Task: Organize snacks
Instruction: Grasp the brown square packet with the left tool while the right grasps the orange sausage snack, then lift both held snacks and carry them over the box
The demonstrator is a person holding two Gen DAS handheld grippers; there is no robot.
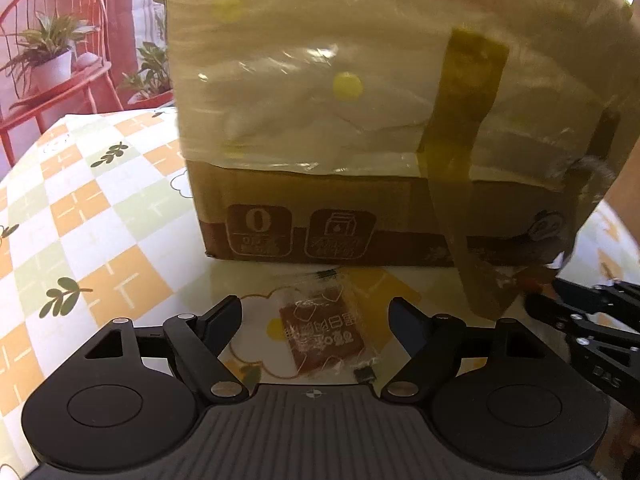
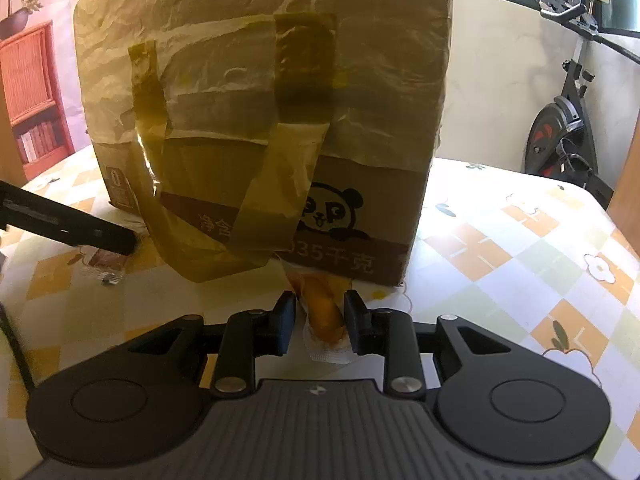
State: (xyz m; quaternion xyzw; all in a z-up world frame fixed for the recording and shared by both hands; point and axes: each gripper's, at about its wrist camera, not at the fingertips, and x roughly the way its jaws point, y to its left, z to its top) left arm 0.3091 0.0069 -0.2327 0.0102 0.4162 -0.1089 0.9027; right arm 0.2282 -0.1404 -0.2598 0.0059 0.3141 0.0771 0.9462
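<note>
- A tall cardboard box point(image 2: 256, 128), wrapped in crinkled plastic and strapped with olive-brown tape, stands on the surface point(image 2: 520, 248) and looms over both grippers; a panda is printed on its lower side.
- The surface wears a cloth checked in orange, pale green and white, with small leaf and flower prints.
- Behind it, a red chair point(image 1: 52, 52) carries potted plants, a red cabinet stands against the wall, and an exercise bike point(image 2: 568, 120) waits by a window.
- The right gripper point(image 2: 316, 316) is clenched on a long yellow-orange snack in clear wrapping point(image 2: 322, 308), its far end touching the foot of the box; this pick looks made.
- The left gripper point(image 1: 316, 312) is spread wide, its fingers either side of a flat brown snack packet point(image 1: 322, 330) that lies on the surface just in front of the box; neither pad appears to press it.
- Judging by this, the step in hand is gathering loose snacks: one is secured, the other is being lined up.
- The next move likely calls for the left gripper to come lower and close on the thin packet, whose slippery flat wrapper could slide out, while the right gripper lifts its snack clear of the loose tape hanging from the box.
</note>
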